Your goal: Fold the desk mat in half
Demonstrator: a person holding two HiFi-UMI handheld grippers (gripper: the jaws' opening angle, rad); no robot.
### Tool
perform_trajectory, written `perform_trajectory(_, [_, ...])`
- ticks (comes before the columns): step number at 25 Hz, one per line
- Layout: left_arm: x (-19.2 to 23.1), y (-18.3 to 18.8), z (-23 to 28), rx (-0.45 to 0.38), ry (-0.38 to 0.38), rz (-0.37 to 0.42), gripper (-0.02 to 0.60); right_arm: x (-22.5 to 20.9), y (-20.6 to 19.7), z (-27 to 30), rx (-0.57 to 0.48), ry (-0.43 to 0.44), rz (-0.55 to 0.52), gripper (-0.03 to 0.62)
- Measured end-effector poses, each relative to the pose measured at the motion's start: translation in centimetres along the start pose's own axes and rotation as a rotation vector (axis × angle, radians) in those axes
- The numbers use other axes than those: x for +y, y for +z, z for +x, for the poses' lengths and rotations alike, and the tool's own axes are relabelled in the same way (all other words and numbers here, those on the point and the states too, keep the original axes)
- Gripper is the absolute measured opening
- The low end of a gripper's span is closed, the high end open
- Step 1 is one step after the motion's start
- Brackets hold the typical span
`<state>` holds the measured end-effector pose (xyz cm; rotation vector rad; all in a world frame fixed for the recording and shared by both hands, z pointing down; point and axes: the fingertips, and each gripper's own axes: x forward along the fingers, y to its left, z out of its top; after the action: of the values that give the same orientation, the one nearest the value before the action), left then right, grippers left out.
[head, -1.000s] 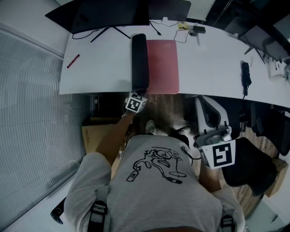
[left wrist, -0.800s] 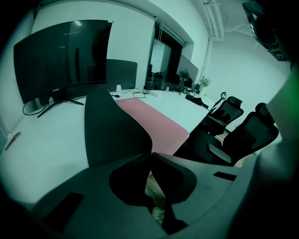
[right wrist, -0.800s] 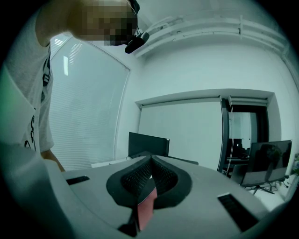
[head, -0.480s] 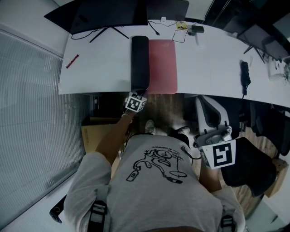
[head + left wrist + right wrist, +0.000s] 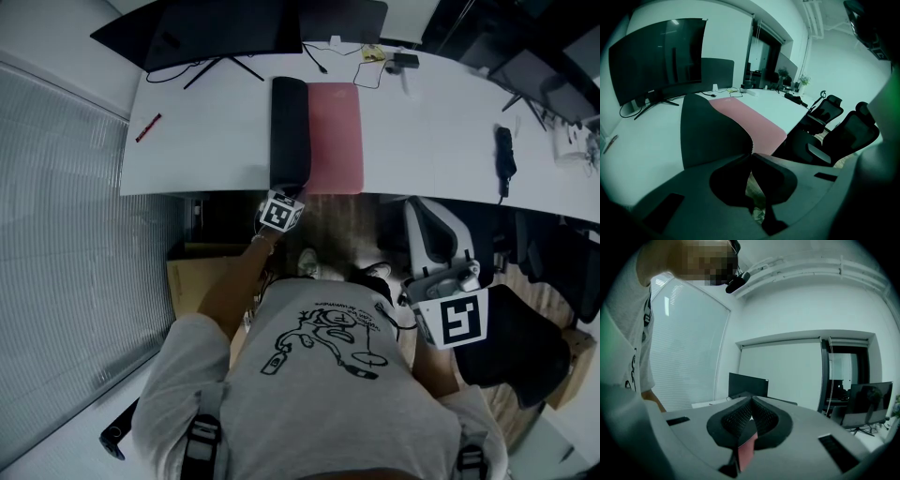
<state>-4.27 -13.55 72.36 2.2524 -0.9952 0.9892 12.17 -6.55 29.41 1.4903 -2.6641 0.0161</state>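
The desk mat lies on the white desk (image 5: 206, 150) with its pink face (image 5: 336, 136) up. Its left part is turned over, showing the black underside (image 5: 290, 131) as a long flap. My left gripper (image 5: 285, 195) is at the desk's near edge, shut on the near end of that black flap. In the left gripper view the flap (image 5: 712, 126) rises straight from the closed jaws of that gripper (image 5: 752, 154), with the pink face (image 5: 750, 119) to its right. My right gripper (image 5: 433, 278) hangs back by my right side, off the desk. That gripper (image 5: 751, 404) is shut and touches nothing.
A dark monitor (image 5: 216, 28) stands at the desk's back left, with cables and small items (image 5: 394, 61) behind the mat. A red pen (image 5: 150, 127) lies at the left and a black object (image 5: 507, 155) at the right. Office chairs (image 5: 441, 234) stand under the desk edge, a cardboard box (image 5: 192, 281) below left.
The far end of the black flap has settled slightly toward me. Both grippers have kept their places.
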Motion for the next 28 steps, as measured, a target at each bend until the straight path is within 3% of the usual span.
perform_trajectory(7, [-0.9, 0.6, 0.3, 0.0, -0.004, -0.001, 0.031, -0.4, -0.6, -0.7, 0.02, 0.04, -0.042, 0.006])
perform_trajectory(11, [-1.3, 0.8, 0.7, -0.003, -0.004, 0.003, 0.031, -1.1, 0.1, -0.7, -0.003, 0.003, 0.0, 0.006])
perform_trajectory(28, [-3.4, 1.9, 1.7, 0.01, -0.01, 0.022, 0.031, -2.9, 0.2, -2.2, -0.008, -0.006, 0.0, 0.006])
